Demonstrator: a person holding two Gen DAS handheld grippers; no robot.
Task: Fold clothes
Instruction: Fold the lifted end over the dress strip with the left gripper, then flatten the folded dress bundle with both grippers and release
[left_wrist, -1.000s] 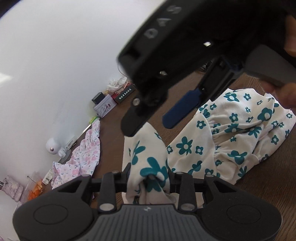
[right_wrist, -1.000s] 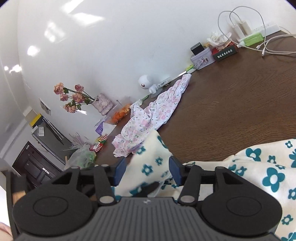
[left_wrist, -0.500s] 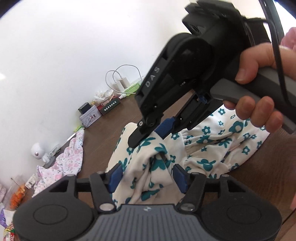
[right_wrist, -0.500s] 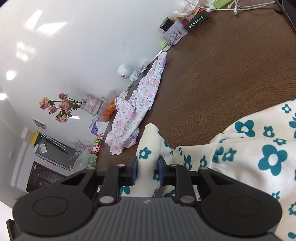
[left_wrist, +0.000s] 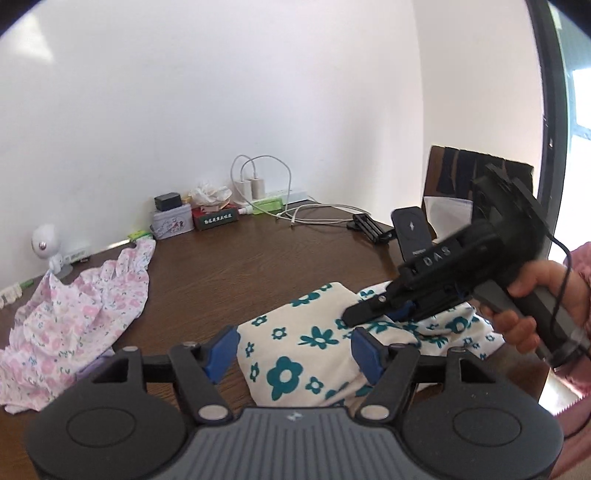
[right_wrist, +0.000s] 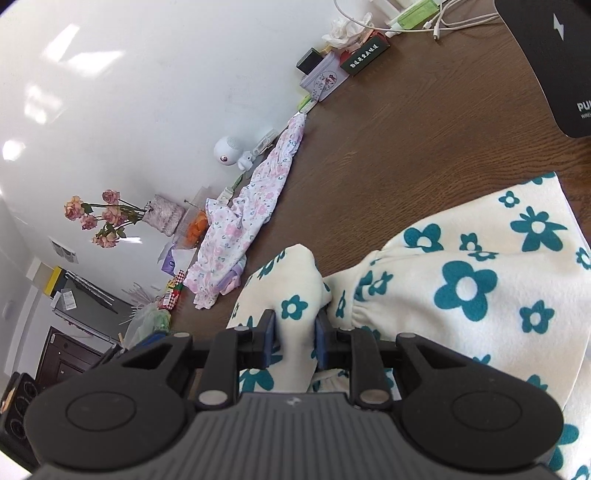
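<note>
Item: cream garment with teal flowers (left_wrist: 295, 354), lying bunched on the dark wooden surface (left_wrist: 258, 266), near edge, partly gathered into a thick fold. Right claw (right_wrist: 294, 326) is pinching a raised ridge of this cloth between its blue pads, clenched on the fabric, with the person's hand (left_wrist: 532, 295) gripping the handle at the right of the left view. Left claw (left_wrist: 293, 349) is releasing: its jaws are opening, standing wide on either side of the cloth's near corner, and its pads (left_wrist: 221, 349) are not pressing on the fabric, which is lying loose between them. Judged step: passing control to the right claw and re-gripping for the next fold. Handling advice: the left claw should be clearing the cloth fully before reaching for a new edge, so that no layer is dragging along; the right should be keeping its pinch low and steady, since the soft fleece-like fabric is likely to slump and slide. Secondary item: pink floral garment (left_wrist: 74, 317), lying crumpled well apart at the left, apparently awaiting folding. Clutter along the wall: tin box (left_wrist: 171, 221), charger cables (left_wrist: 314, 216).
</note>
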